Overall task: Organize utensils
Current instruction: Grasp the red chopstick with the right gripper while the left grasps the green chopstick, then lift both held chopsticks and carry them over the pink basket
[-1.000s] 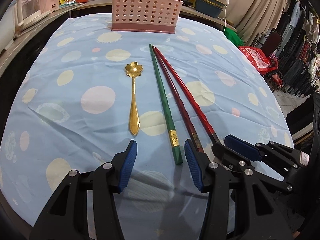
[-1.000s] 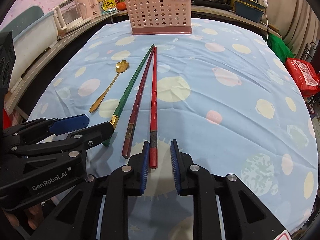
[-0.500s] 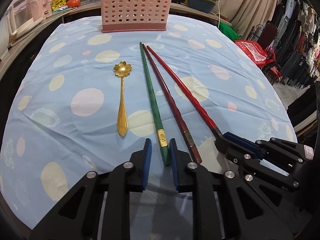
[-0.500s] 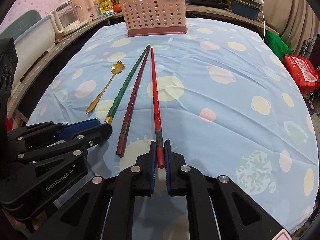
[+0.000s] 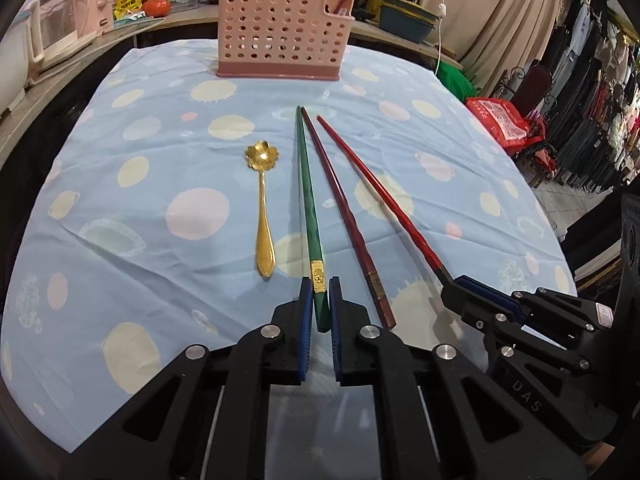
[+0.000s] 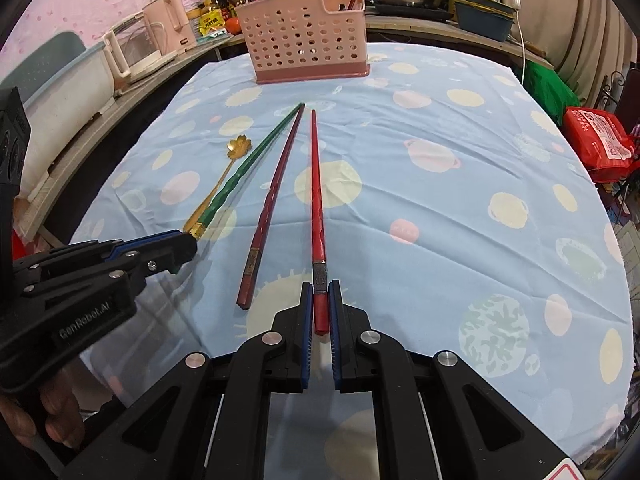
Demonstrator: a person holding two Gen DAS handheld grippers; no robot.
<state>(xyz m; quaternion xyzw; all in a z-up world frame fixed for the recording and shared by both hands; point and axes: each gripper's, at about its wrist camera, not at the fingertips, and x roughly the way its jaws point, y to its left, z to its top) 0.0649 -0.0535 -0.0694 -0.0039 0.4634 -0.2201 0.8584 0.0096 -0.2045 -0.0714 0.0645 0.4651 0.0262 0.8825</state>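
Left gripper has just been closing; its jaws now clamp the butt of the green chopstick. Right gripper pinches the red chopstick likewise, gripping the thick ends for leverage. Both tips appear to rest on the cloth. Maroon chopstick and spoon lie loose, the holder well beyond.
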